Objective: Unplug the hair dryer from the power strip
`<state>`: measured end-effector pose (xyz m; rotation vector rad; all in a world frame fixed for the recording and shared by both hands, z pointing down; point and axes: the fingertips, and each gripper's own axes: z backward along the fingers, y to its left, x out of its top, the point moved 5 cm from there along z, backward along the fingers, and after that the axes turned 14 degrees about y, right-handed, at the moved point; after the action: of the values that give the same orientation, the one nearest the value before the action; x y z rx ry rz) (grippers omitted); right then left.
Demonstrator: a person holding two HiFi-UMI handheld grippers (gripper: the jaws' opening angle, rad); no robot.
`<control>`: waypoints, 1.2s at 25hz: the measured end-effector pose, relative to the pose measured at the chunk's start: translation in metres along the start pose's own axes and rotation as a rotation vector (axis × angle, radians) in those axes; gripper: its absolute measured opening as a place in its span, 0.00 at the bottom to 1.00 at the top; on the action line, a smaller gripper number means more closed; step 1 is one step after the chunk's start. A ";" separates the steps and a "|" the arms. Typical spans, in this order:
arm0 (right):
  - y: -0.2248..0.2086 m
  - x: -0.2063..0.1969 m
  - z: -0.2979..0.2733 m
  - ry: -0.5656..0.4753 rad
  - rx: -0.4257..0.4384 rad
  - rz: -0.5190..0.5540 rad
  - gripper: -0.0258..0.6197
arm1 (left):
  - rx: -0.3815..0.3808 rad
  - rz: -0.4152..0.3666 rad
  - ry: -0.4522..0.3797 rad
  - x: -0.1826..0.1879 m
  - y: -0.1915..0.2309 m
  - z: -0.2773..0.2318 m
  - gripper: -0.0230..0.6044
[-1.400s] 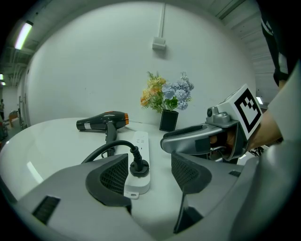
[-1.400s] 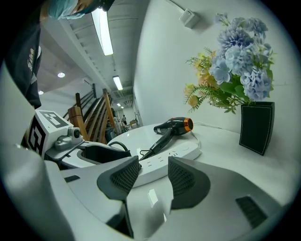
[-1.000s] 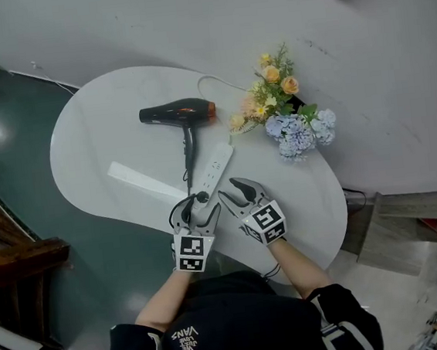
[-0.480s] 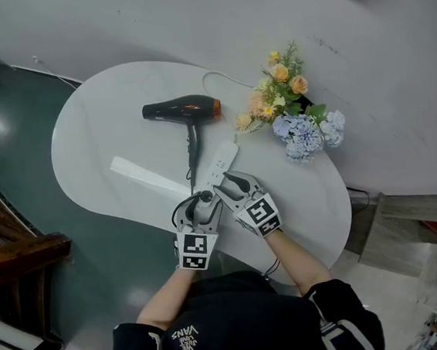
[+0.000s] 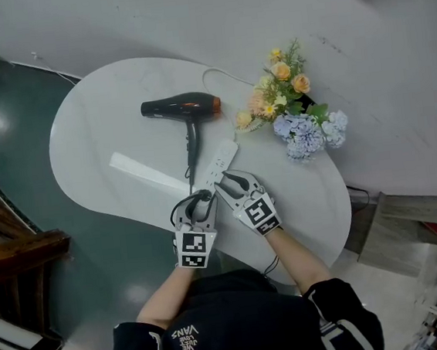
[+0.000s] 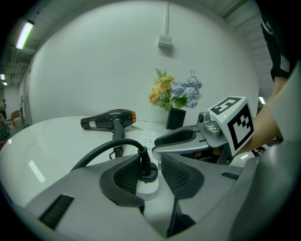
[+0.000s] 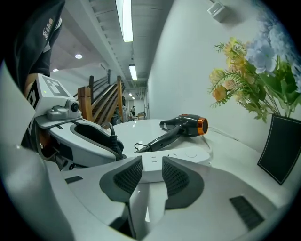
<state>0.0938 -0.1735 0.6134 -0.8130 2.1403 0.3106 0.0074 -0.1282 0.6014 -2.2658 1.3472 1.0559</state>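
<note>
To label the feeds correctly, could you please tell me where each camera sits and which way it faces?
Head view: on the person's head, looking steeply down at the table, hair dryer and power strip; both forearms, left gripper and right gripper show.
Left gripper view: on the left gripper, looking along its closing jaws, the plug between them; right gripper and forearm at right.
Right gripper view: on the right gripper, along its closing jaws, the power strip between them; left gripper at left.
All three share hair dryer, power strip, flowers.
</note>
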 end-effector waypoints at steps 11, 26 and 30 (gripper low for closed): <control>0.000 -0.001 0.000 0.003 -0.004 -0.023 0.28 | 0.032 0.015 0.005 0.000 0.006 0.000 0.15; 0.002 0.000 0.000 0.031 -0.037 -0.013 0.28 | 0.015 0.017 -0.006 0.004 0.004 0.006 0.14; 0.002 0.000 0.000 0.035 -0.040 -0.015 0.28 | 0.002 0.004 -0.013 0.005 0.003 0.009 0.14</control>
<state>0.0926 -0.1718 0.6131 -0.8631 2.1660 0.3345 0.0027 -0.1279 0.5916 -2.2514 1.3479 1.0685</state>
